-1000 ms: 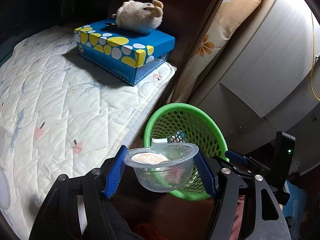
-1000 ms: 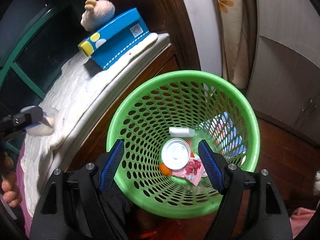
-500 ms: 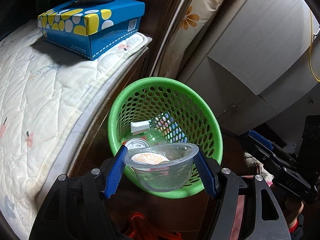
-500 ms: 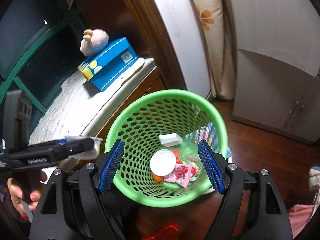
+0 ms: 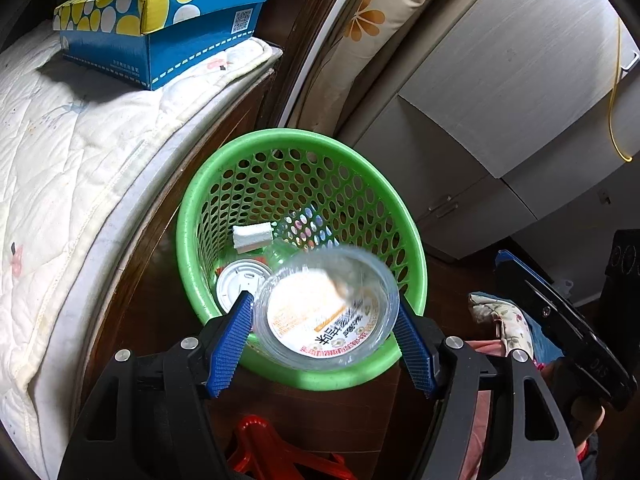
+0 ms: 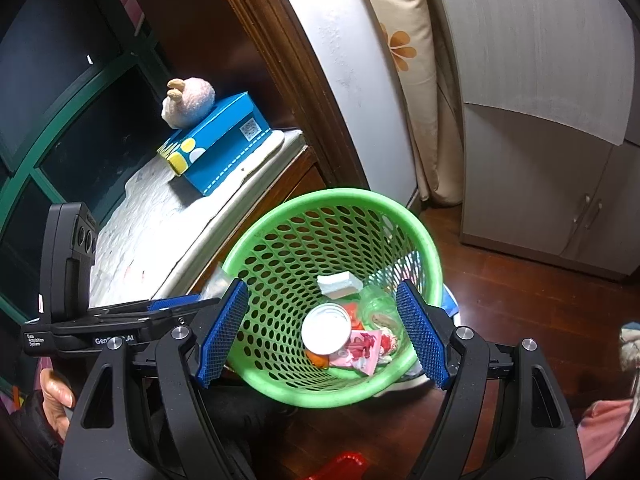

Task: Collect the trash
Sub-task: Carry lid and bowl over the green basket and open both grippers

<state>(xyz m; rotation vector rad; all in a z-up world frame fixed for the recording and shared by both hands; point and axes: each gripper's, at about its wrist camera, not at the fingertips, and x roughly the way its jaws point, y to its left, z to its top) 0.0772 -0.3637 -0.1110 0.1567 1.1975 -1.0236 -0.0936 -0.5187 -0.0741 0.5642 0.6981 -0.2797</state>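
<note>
**A:** What does the left wrist see?

**B:** The left hand-held gripper [image 5: 323, 305] has a clear plastic cup [image 5: 328, 312] tilted between its pads above the green basket [image 5: 304, 136]. I cannot tell whether the pads press on it. A quilted pad [image 5: 80, 152] carries a blue tissue box [image 5: 160, 40].

**A:** And the right wrist?

**B:** The right hand-held gripper [image 6: 322, 286] gapes wide with nothing in it over the same basket, which stands on a dark wooden floor [image 6: 520, 300] near a grey cabinet [image 6: 540, 160].
</note>
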